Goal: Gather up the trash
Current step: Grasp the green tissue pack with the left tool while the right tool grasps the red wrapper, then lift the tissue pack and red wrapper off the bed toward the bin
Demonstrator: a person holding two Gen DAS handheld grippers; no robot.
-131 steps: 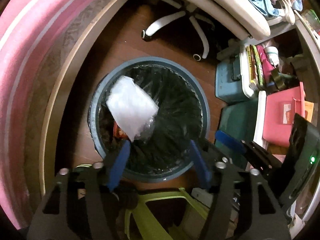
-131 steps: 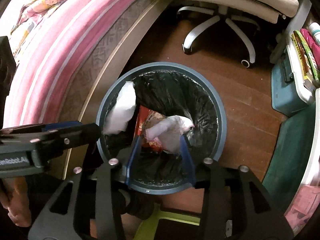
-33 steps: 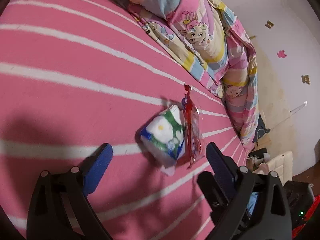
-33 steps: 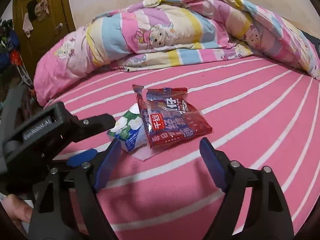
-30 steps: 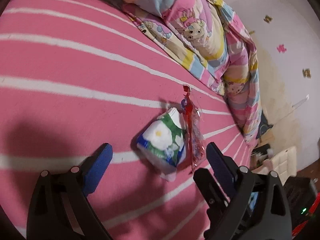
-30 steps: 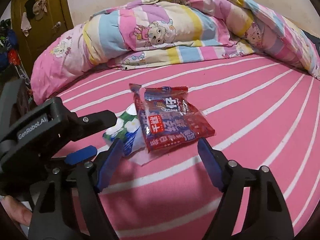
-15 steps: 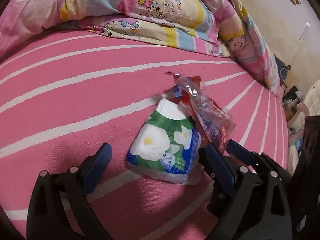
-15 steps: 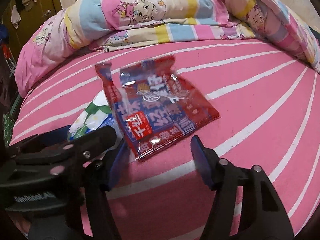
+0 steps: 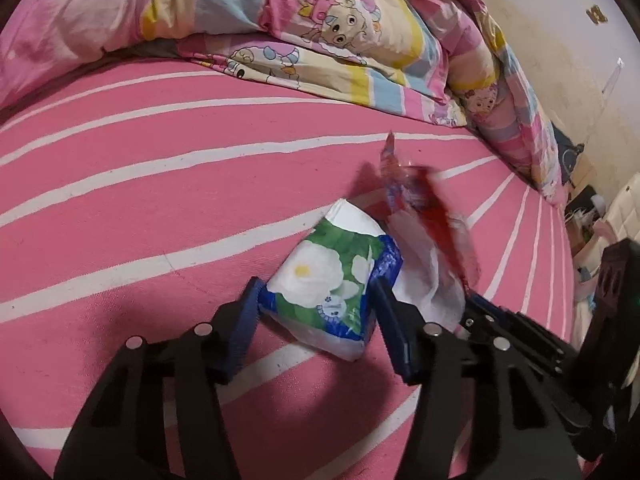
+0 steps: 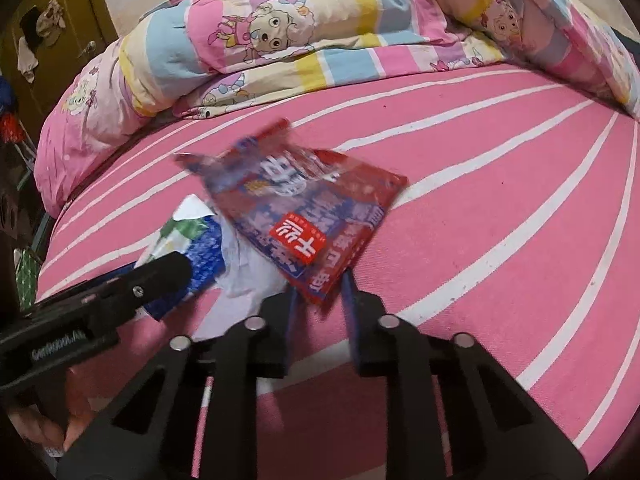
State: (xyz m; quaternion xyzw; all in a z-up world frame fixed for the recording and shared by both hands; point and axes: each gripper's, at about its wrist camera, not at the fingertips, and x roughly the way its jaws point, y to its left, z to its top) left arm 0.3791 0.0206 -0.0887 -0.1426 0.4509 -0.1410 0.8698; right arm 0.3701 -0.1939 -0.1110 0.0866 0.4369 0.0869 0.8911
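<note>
A green, white and blue tissue pack lies on the pink striped bed sheet. My left gripper is closing, and its blue pads touch the pack on both sides. A red and blue snack wrapper sits just right of the pack, blurred and tilted up off the sheet. My right gripper is closing, its narrow jaws pinching the wrapper's near corner. A crumpled white paper lies under the wrapper, between the two items. In the right wrist view the left gripper reaches in from the left.
A bunched cartoon quilt runs along the far side of the bed and down its right edge. A dark yellow door stands at far left. A person's hand holds the left gripper's handle. A wall rises beyond the bed.
Both grippers have closed in: the left around the tissue pack, the right onto the wrapper's near corner. The wrapper has tilted up and blurred. The left view has rolled.
</note>
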